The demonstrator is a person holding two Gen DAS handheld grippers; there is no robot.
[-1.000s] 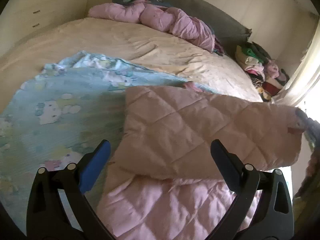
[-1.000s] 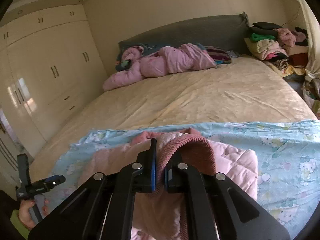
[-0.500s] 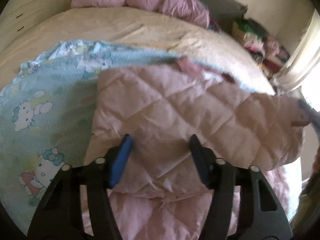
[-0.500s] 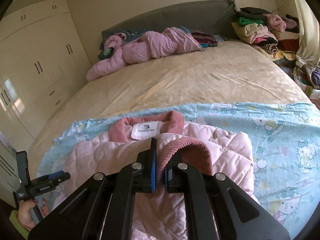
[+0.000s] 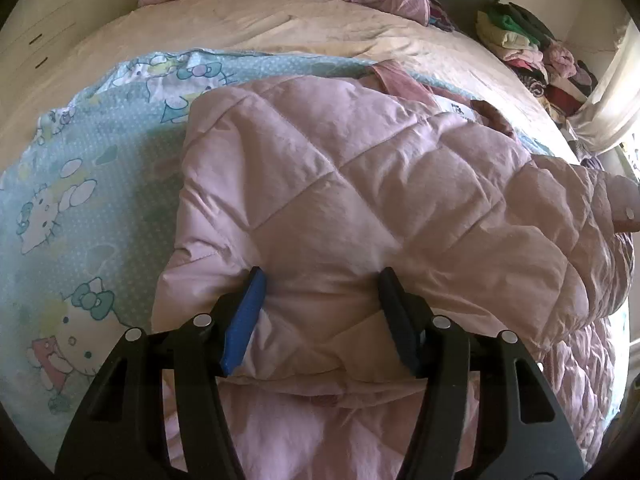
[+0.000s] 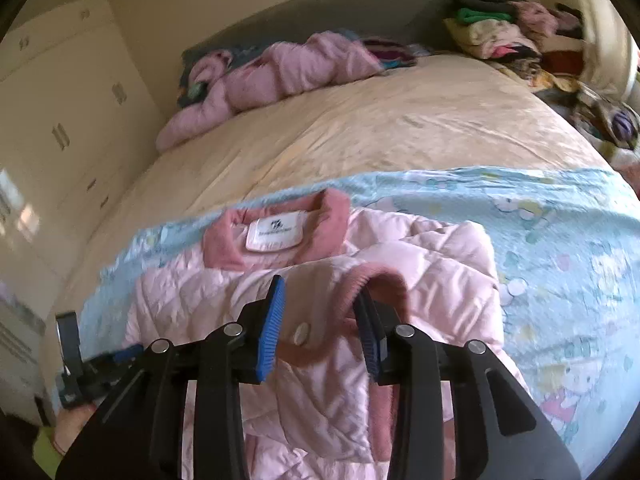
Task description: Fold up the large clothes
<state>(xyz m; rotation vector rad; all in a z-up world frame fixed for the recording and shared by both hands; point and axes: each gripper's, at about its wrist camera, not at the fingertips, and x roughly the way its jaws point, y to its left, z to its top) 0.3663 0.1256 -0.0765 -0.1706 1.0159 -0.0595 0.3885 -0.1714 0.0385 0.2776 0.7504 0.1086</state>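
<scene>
Pink quilted jacket (image 5: 360,184) is lying on the blue printed sheet (image 5: 80,200); my left gripper (image 5: 320,280) is pinching its fold, my right gripper (image 6: 320,308) is opening around its cuff (image 6: 376,276).

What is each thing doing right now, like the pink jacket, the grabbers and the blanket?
Pink jacket: lying on the blanket, sleeve folded across it.
Sleeve cuff: between the right jaws.
Right gripper: jaws opening.
Left gripper: pinching a fold of jacket.
Cartoon blanket: spread flat on the bed.
</scene>
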